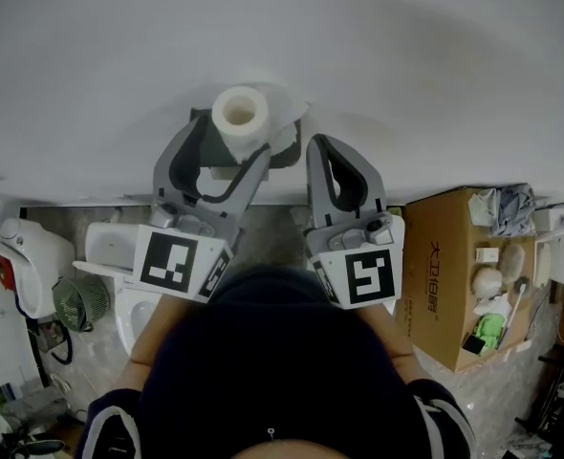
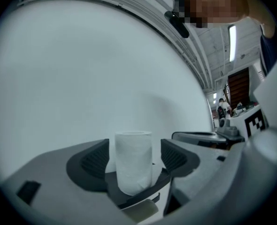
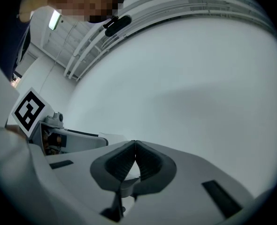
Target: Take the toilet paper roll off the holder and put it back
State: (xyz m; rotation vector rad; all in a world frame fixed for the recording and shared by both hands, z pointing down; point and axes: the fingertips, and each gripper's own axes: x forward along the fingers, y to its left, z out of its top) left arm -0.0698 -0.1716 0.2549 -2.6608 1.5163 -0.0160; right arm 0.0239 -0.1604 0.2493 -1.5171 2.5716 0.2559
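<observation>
Jaws of the left gripper stand released either side of the upright toilet paper roll, which sits on its dark holder against the wall. The right gripper has its jaws clenched, empty.

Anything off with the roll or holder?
Nothing stands out. The toilet paper roll stands upright on the holder, inside the open left tool with gaps on both sides. The right tool is shut and empty.
</observation>
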